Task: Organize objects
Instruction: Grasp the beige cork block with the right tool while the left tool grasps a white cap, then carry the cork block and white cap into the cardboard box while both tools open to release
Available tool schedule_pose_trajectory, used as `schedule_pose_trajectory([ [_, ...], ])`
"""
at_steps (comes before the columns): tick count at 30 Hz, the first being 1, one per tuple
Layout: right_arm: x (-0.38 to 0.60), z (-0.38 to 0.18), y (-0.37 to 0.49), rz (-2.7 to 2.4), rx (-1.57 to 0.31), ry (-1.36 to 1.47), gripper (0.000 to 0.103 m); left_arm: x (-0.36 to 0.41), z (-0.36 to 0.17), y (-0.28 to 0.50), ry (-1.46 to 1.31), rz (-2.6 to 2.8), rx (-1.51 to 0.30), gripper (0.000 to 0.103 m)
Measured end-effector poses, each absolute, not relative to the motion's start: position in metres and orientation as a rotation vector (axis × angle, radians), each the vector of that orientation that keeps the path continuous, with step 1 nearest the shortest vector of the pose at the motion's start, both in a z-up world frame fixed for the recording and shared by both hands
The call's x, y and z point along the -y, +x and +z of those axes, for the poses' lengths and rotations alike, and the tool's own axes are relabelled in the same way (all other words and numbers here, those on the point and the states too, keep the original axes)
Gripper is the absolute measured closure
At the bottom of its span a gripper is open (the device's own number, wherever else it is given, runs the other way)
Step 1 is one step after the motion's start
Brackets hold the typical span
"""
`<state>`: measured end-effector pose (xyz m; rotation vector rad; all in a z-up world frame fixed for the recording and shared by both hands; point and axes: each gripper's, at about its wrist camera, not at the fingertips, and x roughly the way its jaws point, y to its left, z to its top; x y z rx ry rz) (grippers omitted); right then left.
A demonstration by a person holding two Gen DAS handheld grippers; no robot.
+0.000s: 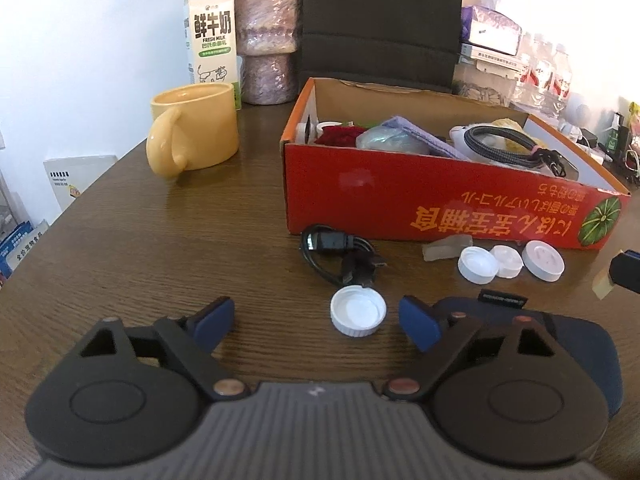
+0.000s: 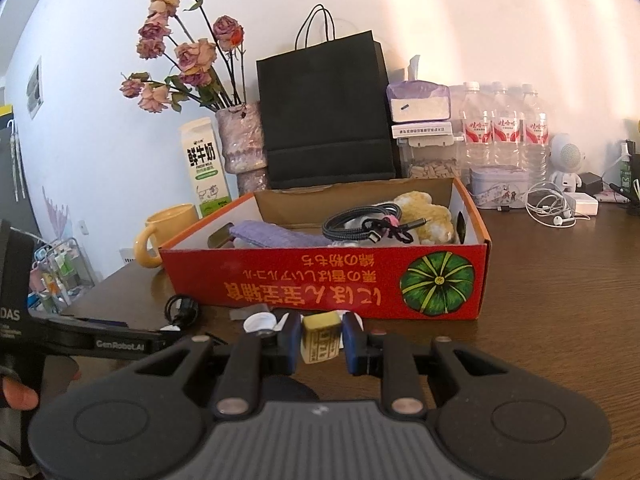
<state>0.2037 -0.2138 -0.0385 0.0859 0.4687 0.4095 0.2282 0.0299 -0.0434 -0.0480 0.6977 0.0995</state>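
Observation:
A white bottle cap (image 1: 358,315) lies open side up on the wooden table, between the fingers of my left gripper (image 1: 316,320). The pads stand wide apart and do not touch it, and the cap sits nearer the right finger. My right gripper (image 2: 321,340) is shut on a small cream block with printed marks (image 2: 321,338), just in front of the red cardboard box (image 2: 320,280). The red box (image 1: 420,200) holds a braided cable, a purple cloth, a plush toy and other items. Three more white caps (image 1: 508,262) and a coiled black cable (image 1: 336,256) lie along its front wall.
A yellow mug (image 1: 196,132), a milk carton (image 1: 210,36) and a vase (image 1: 266,40) stand at the back left. A black paper bag (image 2: 326,116), water bottles (image 2: 504,128) and white earphones (image 2: 552,208) line the back. A dark blue pouch (image 1: 580,344) lies under my left gripper's right finger.

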Motion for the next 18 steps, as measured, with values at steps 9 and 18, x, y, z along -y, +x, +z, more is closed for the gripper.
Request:
schedule_pose_trajectory([
  [9,0.213,-0.040,0.204,0.404,-0.474,0.083,0.082,-0.020,-0.042,0.222,-0.011,0.047,-0.662,0.073],
  [18,0.214,-0.041,0.204,0.404,-0.476,0.083,0.083,-0.021,-0.039,0.213,-0.032,0.013,-0.646,0.073],
])
